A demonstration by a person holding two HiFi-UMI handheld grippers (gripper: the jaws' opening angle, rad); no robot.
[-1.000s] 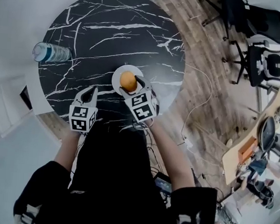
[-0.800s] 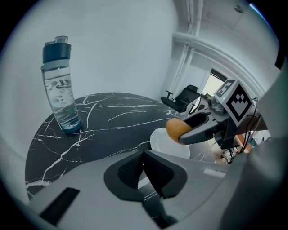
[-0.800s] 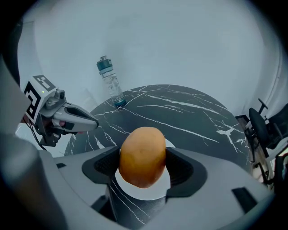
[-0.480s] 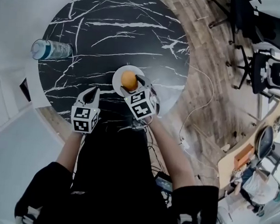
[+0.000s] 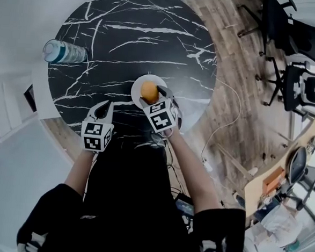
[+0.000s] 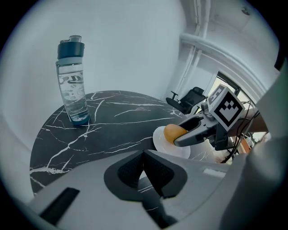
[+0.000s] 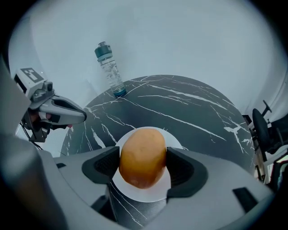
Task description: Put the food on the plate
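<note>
The right tool (image 5: 154, 98) grips the upright orange food (image 7: 143, 158) directly over the plate (image 7: 145, 194); the left tool (image 5: 104, 107), closed and empty, sits beside the plate.

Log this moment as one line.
right gripper: shut on potato, over plate | left gripper: shut, empty, near table edge | bottle: upright, far side | status: potato not released
</note>
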